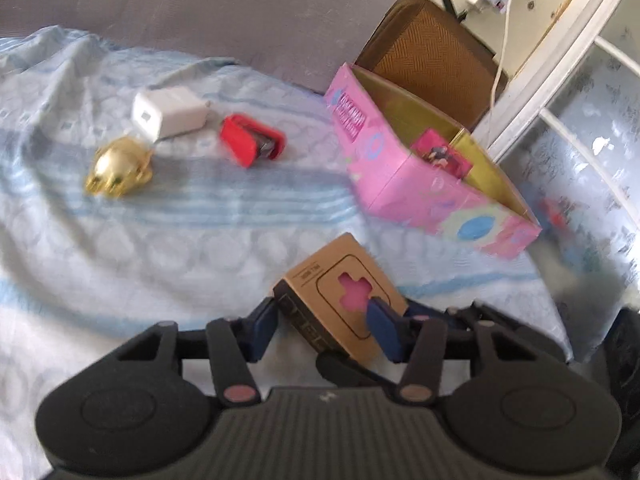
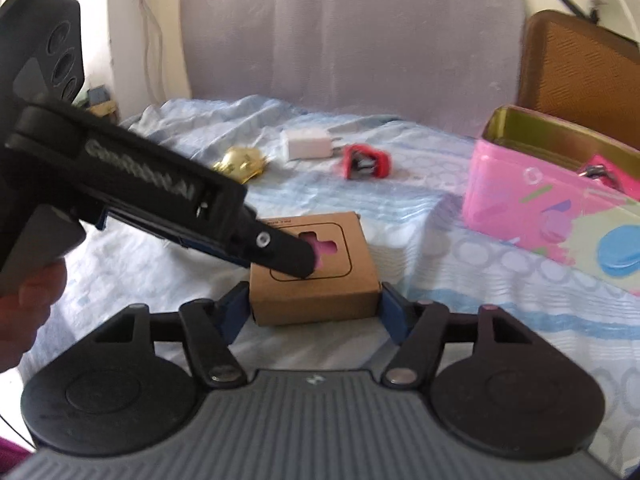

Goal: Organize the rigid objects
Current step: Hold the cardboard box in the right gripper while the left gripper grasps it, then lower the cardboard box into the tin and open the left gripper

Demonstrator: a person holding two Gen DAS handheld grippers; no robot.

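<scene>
The small brown cardboard box (image 2: 314, 280) with a pink cross-shaped window sits on the bed (image 1: 120, 248), on the blue and white sheet. Both grippers are at it. The right gripper (image 2: 314, 312) has its jaws on the two sides of the box, touching or nearly touching, so I cannot tell if it squeezes yet. The left gripper (image 1: 324, 320) holds the box too, one finger (image 1: 380, 324) on top, one at the side; its jaws look clenched on it.

The pink tin (image 1: 432, 184) stands open nearby, with a pink thing already inside. The gold ornament (image 1: 118, 172), white charger (image 1: 168, 116) and red stapler (image 1: 252, 140) wait farther back.

If both grippers pull different ways, the box could twist, crush or slip out. The soft sheet could let it tip.
</scene>
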